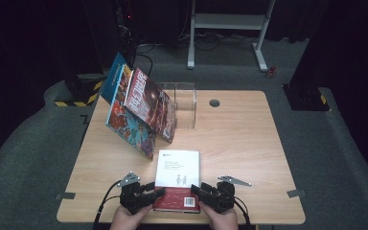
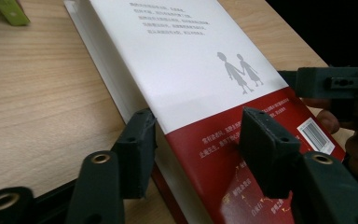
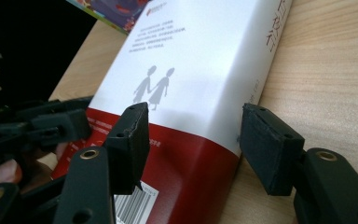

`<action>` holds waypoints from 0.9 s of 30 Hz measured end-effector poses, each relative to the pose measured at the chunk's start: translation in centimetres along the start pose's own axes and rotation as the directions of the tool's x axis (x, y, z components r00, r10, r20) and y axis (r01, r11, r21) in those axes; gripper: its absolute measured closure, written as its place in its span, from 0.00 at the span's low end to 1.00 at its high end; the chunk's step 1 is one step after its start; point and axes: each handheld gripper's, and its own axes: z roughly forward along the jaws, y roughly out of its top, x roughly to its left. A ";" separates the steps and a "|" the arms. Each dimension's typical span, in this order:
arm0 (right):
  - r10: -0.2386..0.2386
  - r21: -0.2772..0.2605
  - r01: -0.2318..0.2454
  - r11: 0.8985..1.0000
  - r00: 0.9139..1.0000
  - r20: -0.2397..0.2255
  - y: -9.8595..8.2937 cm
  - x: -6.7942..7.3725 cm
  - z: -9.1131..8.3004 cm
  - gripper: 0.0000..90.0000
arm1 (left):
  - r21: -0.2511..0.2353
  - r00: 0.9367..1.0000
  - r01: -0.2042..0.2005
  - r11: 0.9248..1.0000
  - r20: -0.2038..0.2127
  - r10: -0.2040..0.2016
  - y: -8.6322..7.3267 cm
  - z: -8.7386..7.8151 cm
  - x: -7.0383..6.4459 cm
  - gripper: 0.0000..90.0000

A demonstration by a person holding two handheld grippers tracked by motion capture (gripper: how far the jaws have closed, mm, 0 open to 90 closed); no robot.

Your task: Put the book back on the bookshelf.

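A thick book point(image 1: 178, 172) with a white cover and a red lower band lies flat near the table's front edge, barcode end toward me. My left gripper point(image 1: 158, 190) sits at its near left corner. In the left gripper view point(image 2: 196, 135) the jaws straddle the page edge, one beside the pages and one over the red band of the book point(image 2: 191, 70). My right gripper point(image 1: 196, 190) mirrors this at the near right corner. In the right gripper view point(image 3: 193, 135), one jaw hovers over the cover and the other stands beside the spine of the book point(image 3: 200, 60). Both look open.
Two colourful books point(image 1: 143, 108) lean against a clear acrylic box point(image 1: 184, 103) at the back left of the table point(image 1: 249, 143). A cable hole point(image 1: 214, 103) sits behind the box. Tape marks point(image 1: 293, 193) flag the front corners. A white desk frame point(image 1: 227, 24) stands beyond.
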 end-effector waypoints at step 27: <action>0.008 0.009 -0.008 1.000 0.999 -0.033 -0.1 -0.5 0.3 0.42 | 0.023 0.983 -0.035 0.999 0.181 0.031 2.1 1.3 -0.8 0.64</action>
